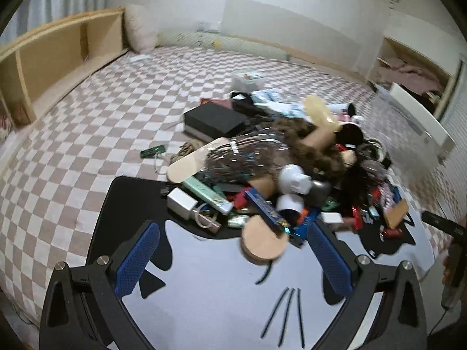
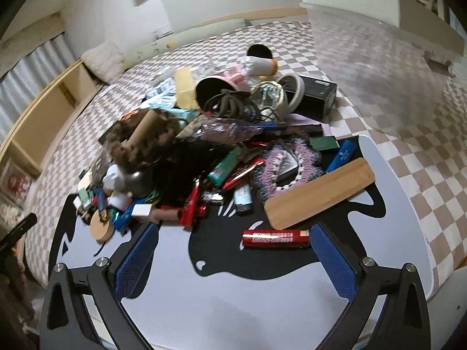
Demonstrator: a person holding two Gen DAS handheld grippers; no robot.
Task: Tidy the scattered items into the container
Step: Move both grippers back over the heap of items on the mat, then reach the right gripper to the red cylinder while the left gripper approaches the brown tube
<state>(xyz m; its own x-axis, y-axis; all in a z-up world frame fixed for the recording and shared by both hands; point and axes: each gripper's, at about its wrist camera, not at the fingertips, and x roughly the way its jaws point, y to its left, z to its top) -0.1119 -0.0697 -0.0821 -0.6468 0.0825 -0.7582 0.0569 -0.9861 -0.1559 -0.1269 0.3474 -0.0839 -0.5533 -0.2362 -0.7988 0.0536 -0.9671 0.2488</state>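
Observation:
A heap of scattered items (image 1: 280, 172) lies on a black-and-white mat (image 1: 210, 285) on a checkered bed. My left gripper (image 1: 233, 253) is open and empty. A round wooden disc (image 1: 262, 240) lies just ahead between its blue fingertips. My right gripper (image 2: 235, 250) is also open and empty, and a red packet (image 2: 275, 238) lies right before it. Beyond the packet are a flat wooden board (image 2: 319, 194), a purple crochet piece (image 2: 277, 172) and a black box (image 2: 316, 93). The translucent container (image 2: 376, 73) with a white rim (image 1: 420, 119) stands right of the heap.
A wooden shelf headboard (image 1: 55, 67) runs along the bed's left side, with a pillow (image 1: 140, 29) in the far corner. A black box (image 1: 216, 121) and a small green item (image 1: 153, 150) lie at the heap's left. Checkered bedding (image 1: 87, 134) stretches left of the mat.

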